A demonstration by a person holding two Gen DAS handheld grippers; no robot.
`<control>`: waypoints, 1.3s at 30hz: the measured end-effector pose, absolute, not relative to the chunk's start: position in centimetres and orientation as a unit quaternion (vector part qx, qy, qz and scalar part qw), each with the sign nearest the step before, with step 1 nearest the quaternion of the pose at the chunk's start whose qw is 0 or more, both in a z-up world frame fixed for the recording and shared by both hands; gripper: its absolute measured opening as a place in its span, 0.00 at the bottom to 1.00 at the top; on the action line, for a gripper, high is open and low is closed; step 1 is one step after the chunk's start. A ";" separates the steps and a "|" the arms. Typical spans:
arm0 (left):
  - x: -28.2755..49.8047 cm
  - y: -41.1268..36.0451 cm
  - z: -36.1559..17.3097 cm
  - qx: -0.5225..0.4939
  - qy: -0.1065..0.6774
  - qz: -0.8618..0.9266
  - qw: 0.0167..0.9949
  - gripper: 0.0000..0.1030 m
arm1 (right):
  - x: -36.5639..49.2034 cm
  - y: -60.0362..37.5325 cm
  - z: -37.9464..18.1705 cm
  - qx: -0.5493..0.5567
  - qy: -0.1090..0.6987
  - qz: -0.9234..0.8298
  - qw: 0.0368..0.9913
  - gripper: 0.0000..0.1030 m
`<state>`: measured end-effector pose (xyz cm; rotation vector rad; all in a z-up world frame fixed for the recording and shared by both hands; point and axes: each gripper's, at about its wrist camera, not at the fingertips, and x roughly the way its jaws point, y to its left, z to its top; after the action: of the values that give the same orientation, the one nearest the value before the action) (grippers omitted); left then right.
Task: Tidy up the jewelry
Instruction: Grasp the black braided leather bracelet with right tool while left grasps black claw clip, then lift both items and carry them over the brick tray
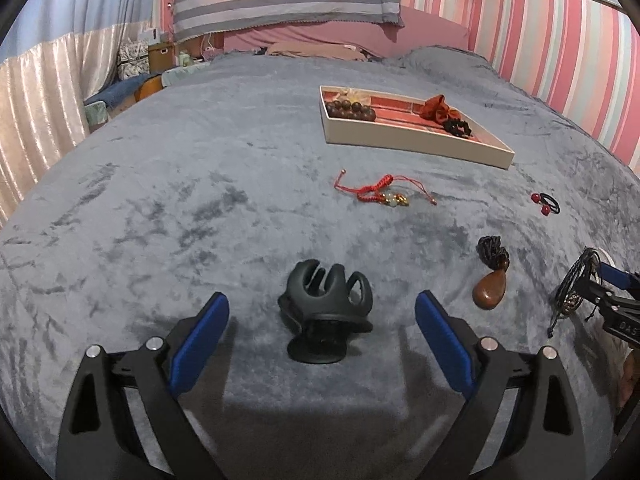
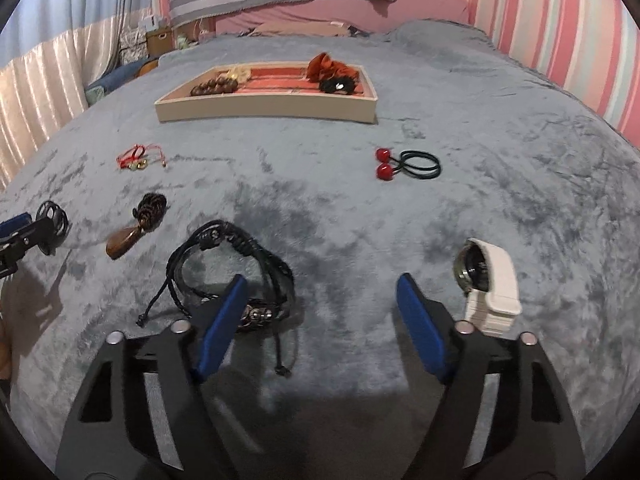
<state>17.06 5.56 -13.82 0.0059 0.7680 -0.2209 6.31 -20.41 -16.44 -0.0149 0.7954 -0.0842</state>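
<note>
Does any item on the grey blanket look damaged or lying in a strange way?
Nothing looks damaged. Only the white wristwatch is odd: it lies on its side, face turned sideways. The black braided cord bracelet is loosely tangled, its cord ends trailing on the grey blanket.

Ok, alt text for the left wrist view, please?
The open left gripper points down at a black hair claw lying between its blue fingers on a grey blanket. Beyond lie a red cord bracelet, a brown pendant and a tray holding beads and scrunchies.
</note>
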 end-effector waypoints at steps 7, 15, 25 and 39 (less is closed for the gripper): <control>17.8 5.5 -14.8 -0.002 0.400 -0.117 0.909 0.71 | 7.1 -20.0 -17.3 -0.006 0.403 -0.033 0.915 0.48; 18.1 5.8 -15.1 -0.006 0.402 -0.118 0.908 0.52 | 7.4 -20.1 -17.7 0.015 0.406 -0.008 0.914 0.20; 18.0 6.1 -14.9 -0.011 0.398 -0.118 0.910 0.49 | 7.1 -20.6 -17.5 0.037 0.400 -0.001 0.916 0.08; 17.8 6.4 -13.5 -0.016 0.383 -0.110 0.917 0.49 | 7.4 -20.9 -15.9 0.048 0.380 0.011 0.924 0.07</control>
<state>17.85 6.40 -13.52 -0.0322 0.7879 -0.2264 7.35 -20.88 -15.95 0.0990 0.7798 0.0220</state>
